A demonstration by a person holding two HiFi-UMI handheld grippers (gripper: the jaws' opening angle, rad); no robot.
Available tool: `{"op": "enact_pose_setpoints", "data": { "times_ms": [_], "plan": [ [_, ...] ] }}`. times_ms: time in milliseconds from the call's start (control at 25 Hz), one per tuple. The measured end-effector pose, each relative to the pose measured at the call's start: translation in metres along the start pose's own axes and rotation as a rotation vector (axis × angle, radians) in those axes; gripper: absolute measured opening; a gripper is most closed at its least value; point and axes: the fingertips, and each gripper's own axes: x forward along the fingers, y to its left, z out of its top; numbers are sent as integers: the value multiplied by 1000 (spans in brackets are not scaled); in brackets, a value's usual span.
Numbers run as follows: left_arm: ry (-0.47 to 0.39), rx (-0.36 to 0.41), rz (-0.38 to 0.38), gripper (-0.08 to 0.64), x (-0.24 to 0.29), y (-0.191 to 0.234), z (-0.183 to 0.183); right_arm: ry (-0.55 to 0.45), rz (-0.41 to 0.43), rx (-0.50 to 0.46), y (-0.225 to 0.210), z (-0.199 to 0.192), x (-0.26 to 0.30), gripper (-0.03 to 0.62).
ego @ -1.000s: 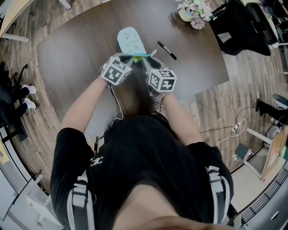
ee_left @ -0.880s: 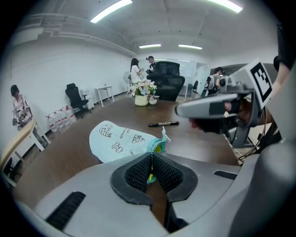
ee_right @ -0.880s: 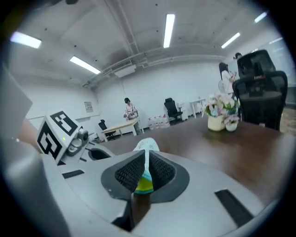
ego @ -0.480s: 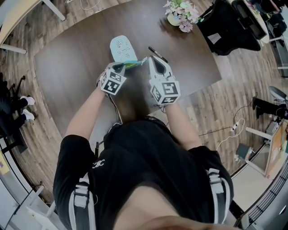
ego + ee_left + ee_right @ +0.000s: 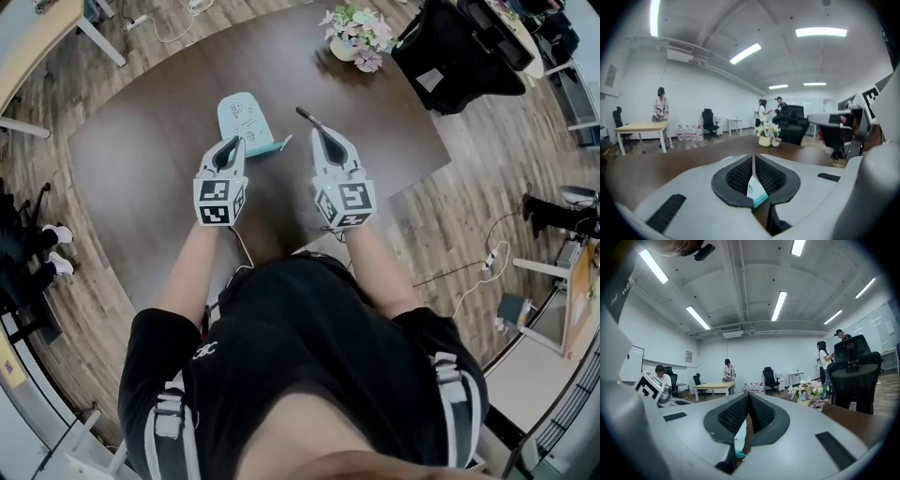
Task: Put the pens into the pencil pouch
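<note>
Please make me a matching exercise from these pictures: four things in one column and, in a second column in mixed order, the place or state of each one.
Things:
1. pencil pouch
2. pen
3. flower pot
4. right gripper

Places or states:
a. jaws together, nothing between them
b. near the far edge of the table
c. edge pinched by the left gripper
d. black, by the right gripper's tip

Pairs: 1-c, 2-d, 3-b, 4-a
</note>
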Motion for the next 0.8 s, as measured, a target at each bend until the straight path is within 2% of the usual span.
{"op": "enact_pose_setpoints", "data": {
  "times_ms": [80,160,280,440,520,600,680,800],
  "plan": [
    [-106,-6,64,15,-17,3,29,-12,-12,-10,-3,5,-3,0],
    [-172,15,105,5,-32,2,51,-14,-22,-20,-8,8,-6,0],
    [-209,59,112,3,-43,-10,66,-5,-40,-31,-19,6,-9,0],
    [-204,112,110,3,-40,-25,68,23,-49,-32,-41,-1,-5,2],
    [-187,107,124,3,-36,-29,64,62,-15,-30,-50,-9,2,7],
    [-174,105,142,3,-32,-32,62,129,44,-38,-59,-23,14,76],
    [-176,115,172,3,-27,-34,65,215,110,-65,-69,-41,29,116],
    [-160,119,241,3,-18,-33,65,378,211,-122,-86,-73,54,137]
  ]
}}
